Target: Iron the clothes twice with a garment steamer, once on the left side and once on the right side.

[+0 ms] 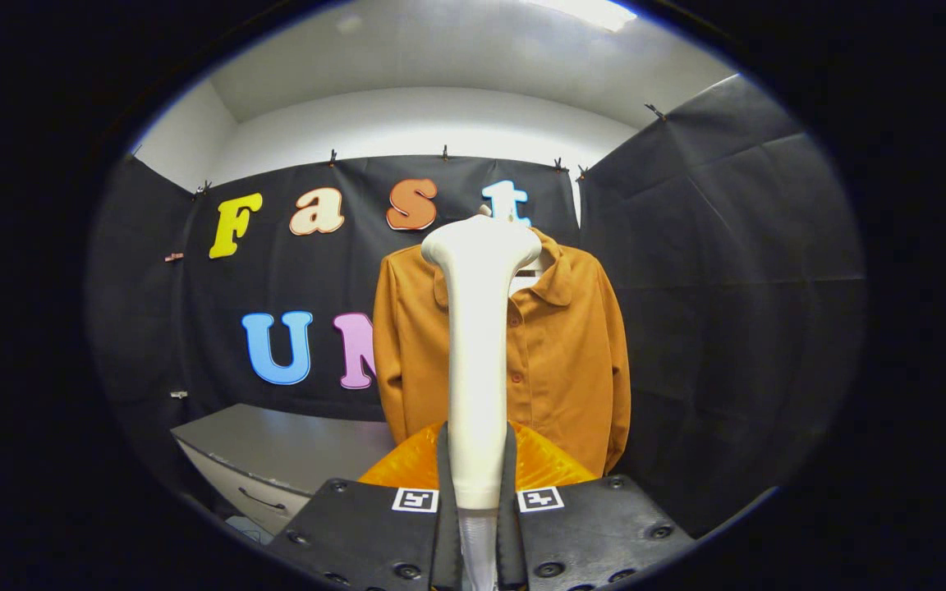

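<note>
Gripper view: the gripper (477, 468) has its two fingers (443, 460) closed narrow on the handle of a white garment steamer (477, 345), one finger pressing on each side of it. The steamer stands upright between them, its slim handle rising straight ahead of the fingers and widening at the top into a flat, broad head (the head is tilted slightly, its right end a little lower than its left). Below the grip, a paler, translucent section of the steamer runs down between the finger bases.

Beyond the steamer hangs an orange-brown shirt (563, 353), facing the gripper. It has a collar, long sleeves and a row of buttons down the front; the button line lies just right of the steamer's handle. The steamer's head covers the left part of the collar, and whether the head touches the cloth cannot be told. What the shirt hangs from is hidden behind the head.

Just beyond the fingertips, low down and behind the handle, sits a rounded orange ribbed thing (551, 464), showing on both sides of the handle; what it is cannot be told.

Off to the left of the fingers and further back stands a grey cabinet (276, 451) with a flat top and a drawer handle on its front. Black cloth (719, 287) covers the booth's wall behind and to the right of the shirt.
</note>
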The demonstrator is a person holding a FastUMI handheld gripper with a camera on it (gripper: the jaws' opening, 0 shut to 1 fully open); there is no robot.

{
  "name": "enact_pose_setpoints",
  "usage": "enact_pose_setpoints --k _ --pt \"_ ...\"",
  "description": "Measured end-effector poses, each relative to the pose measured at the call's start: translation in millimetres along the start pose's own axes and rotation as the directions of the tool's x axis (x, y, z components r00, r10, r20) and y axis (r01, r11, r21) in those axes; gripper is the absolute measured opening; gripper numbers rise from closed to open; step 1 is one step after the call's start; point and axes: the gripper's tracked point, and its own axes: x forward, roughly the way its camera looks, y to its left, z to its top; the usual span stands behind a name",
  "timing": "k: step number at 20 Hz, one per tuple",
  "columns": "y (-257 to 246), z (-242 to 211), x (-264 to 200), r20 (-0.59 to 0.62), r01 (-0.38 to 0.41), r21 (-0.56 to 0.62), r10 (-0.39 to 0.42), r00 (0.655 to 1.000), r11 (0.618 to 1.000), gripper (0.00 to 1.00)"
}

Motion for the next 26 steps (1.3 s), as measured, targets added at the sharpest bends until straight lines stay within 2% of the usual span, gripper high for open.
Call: enact_pose_setpoints --k 5,8,12,19,26 --pt "-34 25 24 0.060 0.024 0.001 -0.025 0.998 1.000 0.20" --pt "-59 16 44 0.058 0.039 0.011 -0.039 0.998 0.999 0.20" --pt "-88 -14 76 0.017 0.060 0.039 -0.061 0.998 0.997 0.20" --pt "-109 -71 126 -0.050 0.040 0.082 -0.035 0.998 0.996 0.20" --pt "-108 -137 129 -0.150 0.005 0.074 0.006 0.989 0.997 0.20"
